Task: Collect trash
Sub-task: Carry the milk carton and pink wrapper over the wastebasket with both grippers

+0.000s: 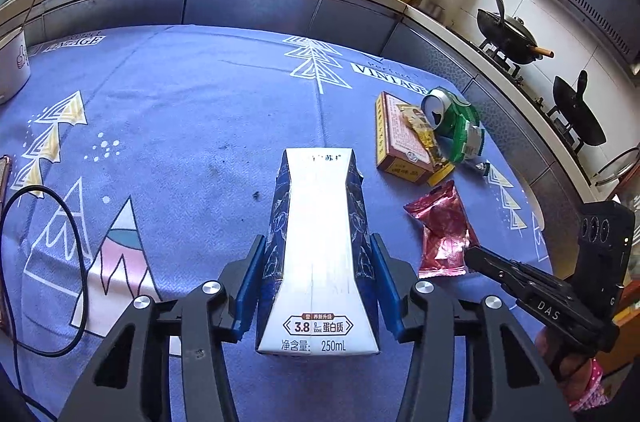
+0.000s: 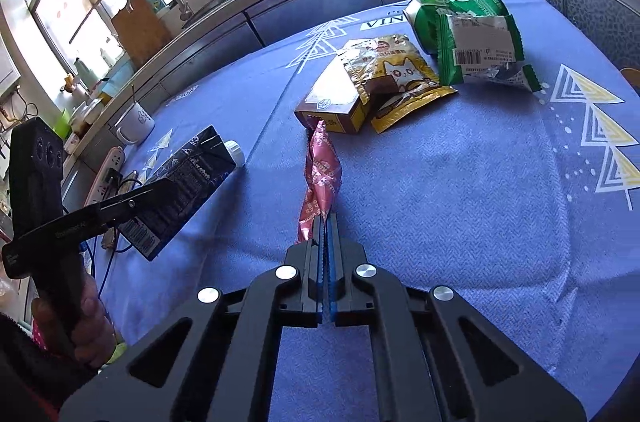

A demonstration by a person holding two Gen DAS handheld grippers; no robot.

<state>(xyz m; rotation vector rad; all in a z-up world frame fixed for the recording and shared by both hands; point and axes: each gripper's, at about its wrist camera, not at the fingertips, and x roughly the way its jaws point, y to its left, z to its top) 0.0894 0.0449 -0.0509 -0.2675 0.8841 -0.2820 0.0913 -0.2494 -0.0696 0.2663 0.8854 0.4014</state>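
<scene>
Open blue cloth [image 2: 440, 202] lies around your pile near the counter's [image 1: 248, 2] far edge. Your left hand-held gripper [image 1: 318, 286] clamps the milk carton [image 1: 318, 242]; your right hand-held gripper [image 2: 326, 246] pinches the pink wrapper [image 2: 322, 174], nearly closed.

Between my left gripper [image 1: 318, 278] pads: milk carton [image 1: 318, 254], above the tablecloth [image 1: 180, 126].
Right of the carton: wrapper [image 1: 442, 234], clamped in my right gripper [image 2: 326, 222].
Beyond the wrapper: box [image 1: 396, 138], pouch [image 1: 424, 130] on it, can [image 1: 438, 106] behind.
</scene>
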